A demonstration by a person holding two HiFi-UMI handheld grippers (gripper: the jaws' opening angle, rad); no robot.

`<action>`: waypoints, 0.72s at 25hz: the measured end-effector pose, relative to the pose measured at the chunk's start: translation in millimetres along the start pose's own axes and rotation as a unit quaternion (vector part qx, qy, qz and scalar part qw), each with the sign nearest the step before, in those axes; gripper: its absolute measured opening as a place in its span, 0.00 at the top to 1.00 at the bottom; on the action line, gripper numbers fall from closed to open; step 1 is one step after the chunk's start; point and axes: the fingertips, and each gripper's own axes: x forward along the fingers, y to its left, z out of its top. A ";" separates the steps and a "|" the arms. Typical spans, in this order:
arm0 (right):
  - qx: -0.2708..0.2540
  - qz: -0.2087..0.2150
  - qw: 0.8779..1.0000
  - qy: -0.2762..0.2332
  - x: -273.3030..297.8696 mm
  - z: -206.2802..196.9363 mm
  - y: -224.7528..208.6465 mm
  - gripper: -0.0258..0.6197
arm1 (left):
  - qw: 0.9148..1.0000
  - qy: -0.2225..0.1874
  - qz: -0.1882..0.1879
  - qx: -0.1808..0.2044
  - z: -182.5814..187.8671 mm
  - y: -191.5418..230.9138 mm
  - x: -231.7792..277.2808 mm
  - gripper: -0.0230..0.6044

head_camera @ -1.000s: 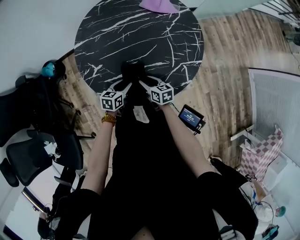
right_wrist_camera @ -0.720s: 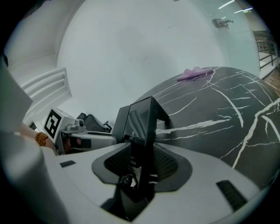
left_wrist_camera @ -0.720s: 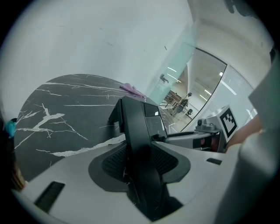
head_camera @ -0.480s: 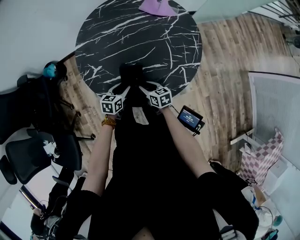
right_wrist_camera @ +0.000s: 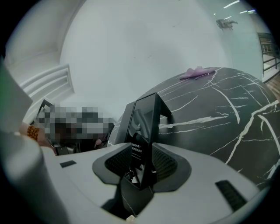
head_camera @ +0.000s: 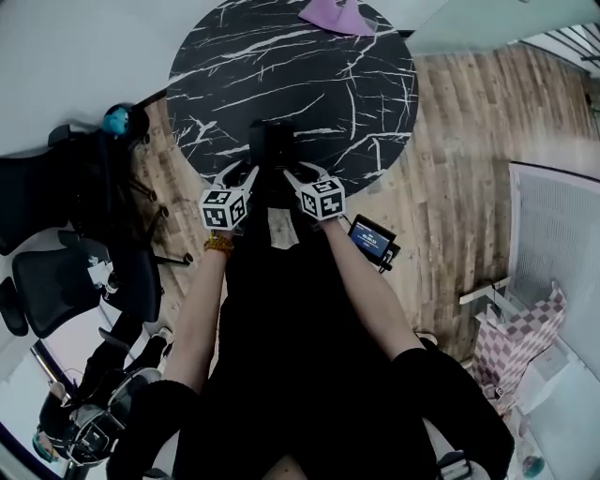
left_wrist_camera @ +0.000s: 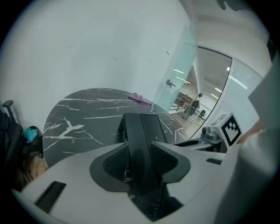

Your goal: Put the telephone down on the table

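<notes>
Telephone (head_camera: 275, 142) is the thing to watch: a black, slab-like unit that lies straight ahead of the person, between the two tools, above the near edge of the round black marble counter (head_camera: 361, 84). Its long axis runs away from the person, toward the middle of the counter, so both tools hold its near end and the far end reaches out over the marble. The two hands are equally near to it, one on each side. From these views I cannot tell if its underside already touches the counter or hangs just above it.

The left hand-held gripper (head_camera: 242, 174) is about half open, and its ribbed pads press on both sides of the telephone body. The right hand-held gripper (head_camera: 298, 174) has just been closing its jaws. The thinner, glossy part of the telephone stands between them and the pads seem to rest on it from both sides.

A purple cloth (head_camera: 336, 14) lies at the far rim, well apart from the telephone. In my judgement the coming move is only to lower the telephone and then let go.
</notes>
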 end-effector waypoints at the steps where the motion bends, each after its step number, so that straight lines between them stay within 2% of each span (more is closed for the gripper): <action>1: -0.002 -0.004 1.000 -0.003 -0.4 2.3 0.7 0.73 | 1.000 -0.005 0.004 0.006 5.8 -1.5 -1.9 0.70; 5: -0.006 -0.022 0.999 -0.028 -8.1 14.1 5.4 0.73 | 0.999 -0.029 0.013 0.031 27.0 -11.8 -8.1 0.70; 11: -0.048 -0.047 0.994 -0.083 -21.6 56.2 21.7 0.73 | 0.992 -0.086 0.032 0.081 66.4 -22.5 -16.8 0.74; 15: -0.083 -0.070 0.986 -0.129 -36.4 85.1 42.9 0.74 | 0.986 -0.126 0.045 0.103 87.4 -30.6 -35.1 0.77; 18: -0.111 -0.091 0.976 -0.167 -47.9 104.3 64.2 0.76 | 0.979 -0.156 0.060 0.117 98.9 -31.9 -56.9 0.84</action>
